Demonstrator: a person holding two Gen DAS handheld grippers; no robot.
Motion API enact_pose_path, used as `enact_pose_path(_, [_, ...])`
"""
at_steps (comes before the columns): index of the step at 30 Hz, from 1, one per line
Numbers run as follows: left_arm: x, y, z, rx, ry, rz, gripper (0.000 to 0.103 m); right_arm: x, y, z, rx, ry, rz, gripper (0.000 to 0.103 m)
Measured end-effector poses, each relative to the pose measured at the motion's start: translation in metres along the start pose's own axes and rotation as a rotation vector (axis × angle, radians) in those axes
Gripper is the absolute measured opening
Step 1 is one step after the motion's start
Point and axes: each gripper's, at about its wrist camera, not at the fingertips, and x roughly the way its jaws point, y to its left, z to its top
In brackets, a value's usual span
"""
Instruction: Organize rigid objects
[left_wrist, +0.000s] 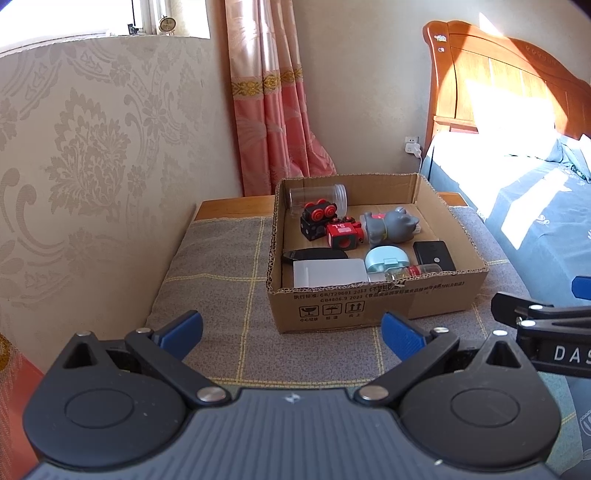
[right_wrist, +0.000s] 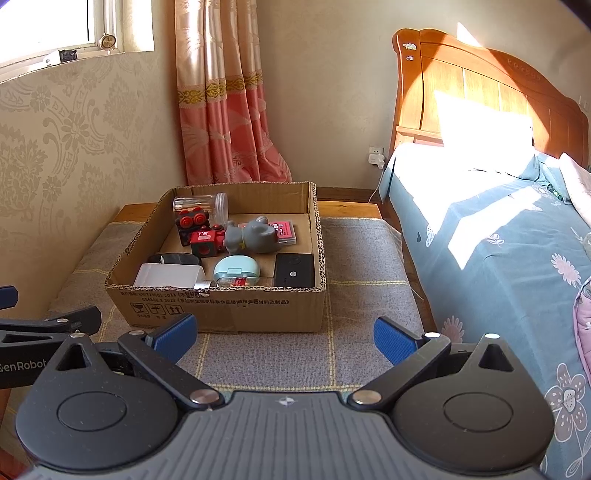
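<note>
An open cardboard box sits on a grey checked mat. Inside lie a clear jar, a red and black toy train, a grey cat figure, a mint case, a white box, a black device and a small bottle. My left gripper hangs open in front of the box, holding nothing. My right gripper is open too, just short of the box's near wall.
The mat covers a low wooden stand against a patterned wall. A bed with a blue floral cover and wooden headboard runs along the right. A pink curtain hangs behind the box. A wall plug sits by the bed.
</note>
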Motion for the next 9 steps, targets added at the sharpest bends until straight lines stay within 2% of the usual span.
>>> enact_pose_path(9, [-0.0026, -0.0017, -0.0003, 0.003, -0.009, -0.006, 0.102, -0.0006, -0.0006, -0.0005, 0.001, -0.002, 0.001, 0.103])
